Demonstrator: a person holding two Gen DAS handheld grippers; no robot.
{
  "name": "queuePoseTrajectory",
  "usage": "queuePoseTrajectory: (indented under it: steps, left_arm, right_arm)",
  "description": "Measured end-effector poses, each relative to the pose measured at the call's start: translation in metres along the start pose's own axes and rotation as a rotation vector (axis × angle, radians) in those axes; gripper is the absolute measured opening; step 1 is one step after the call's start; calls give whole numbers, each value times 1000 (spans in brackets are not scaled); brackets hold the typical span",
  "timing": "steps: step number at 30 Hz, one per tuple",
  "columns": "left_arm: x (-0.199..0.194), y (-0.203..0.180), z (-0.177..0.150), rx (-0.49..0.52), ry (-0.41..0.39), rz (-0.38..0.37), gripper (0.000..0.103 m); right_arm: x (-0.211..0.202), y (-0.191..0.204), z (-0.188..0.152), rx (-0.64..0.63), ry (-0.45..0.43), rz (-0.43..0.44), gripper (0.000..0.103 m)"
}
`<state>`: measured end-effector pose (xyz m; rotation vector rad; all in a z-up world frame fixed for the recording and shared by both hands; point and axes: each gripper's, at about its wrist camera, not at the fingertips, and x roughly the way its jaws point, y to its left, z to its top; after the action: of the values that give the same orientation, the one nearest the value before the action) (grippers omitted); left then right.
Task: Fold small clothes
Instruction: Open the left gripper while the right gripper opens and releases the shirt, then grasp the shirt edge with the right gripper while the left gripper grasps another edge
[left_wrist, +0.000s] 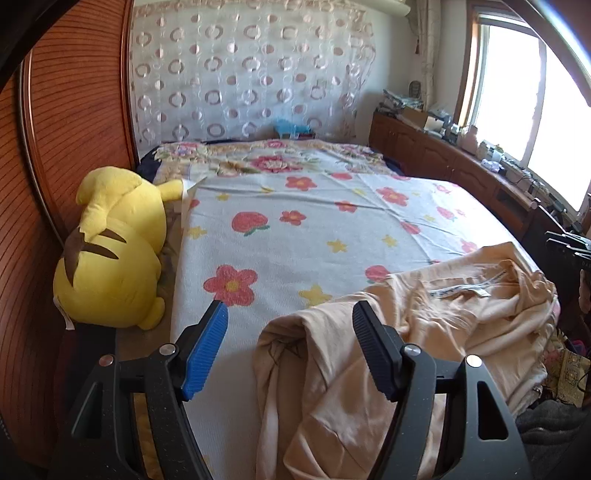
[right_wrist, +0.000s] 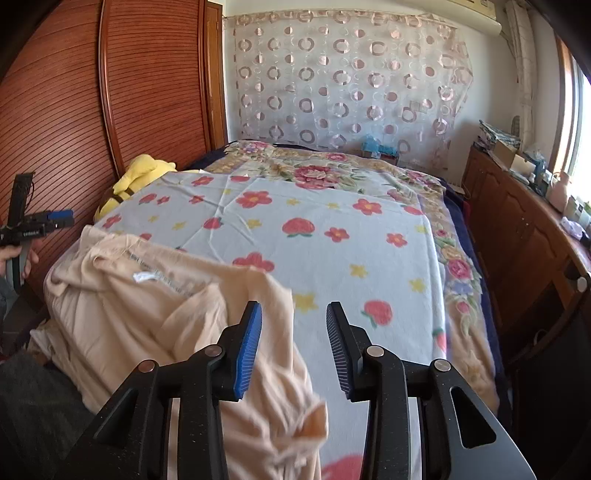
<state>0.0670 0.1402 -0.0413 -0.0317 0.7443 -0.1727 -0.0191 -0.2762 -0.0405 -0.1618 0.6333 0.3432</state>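
A crumpled peach garment (left_wrist: 443, 325) lies in a heap at the near edge of the flowered bed cover (left_wrist: 295, 229), a white label (left_wrist: 461, 290) showing on top. My left gripper (left_wrist: 290, 314) stands open above the heap's left end, its pads apart from the cloth. In the right wrist view the same garment (right_wrist: 147, 295) spreads to the lower left, one blurred fold hanging under my right gripper (right_wrist: 293, 314), which is open with nothing pressed between its pads. The left gripper (right_wrist: 37, 225) shows at the far left in a hand.
A yellow plush toy (left_wrist: 110, 251) lies by the slatted wooden wardrobe (left_wrist: 66, 129) on the left. A low wooden cabinet (right_wrist: 517, 221) loaded with clutter runs along the right under a bright window (left_wrist: 517, 92). A patterned curtain (right_wrist: 351, 85) hangs behind the bed.
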Motion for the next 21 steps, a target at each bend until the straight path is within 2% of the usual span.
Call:
queuePoseTrajectory:
  steps: [2,6,10,11,13,14,15,18,21]
  left_arm:
    - [9,0,2,11,14,2,71]
    - [30,4,4,7,67,6,71]
    - [45,6,1,5,110,2,71]
    - [49,6,0,2,121,3,71]
    - [55,6,-4,4,145,7,71]
    - [57,7,-6,4,153,9,71]
    - [58,7,-7,4,157,11,71]
    - [58,7,-10,-2,160,10,71]
    - [57,7,-11,-7,157,8,71]
  right_arm:
    - [20,-1,9,5,12,18,47]
    - [68,-6,16,15,75,57,47]
    - [97,-6,22,20,131,101,47]
    - [103,-6,22,21,143,107,44]
    - [107,-9,22,20,163,114,30]
    - [108,-9,22,18,169,122,5]
    - [105,-8,22,14,165,127,2]
    - [87,0,15,-17,132,184,2]
    - [72,9,1,-30,130,205,2]
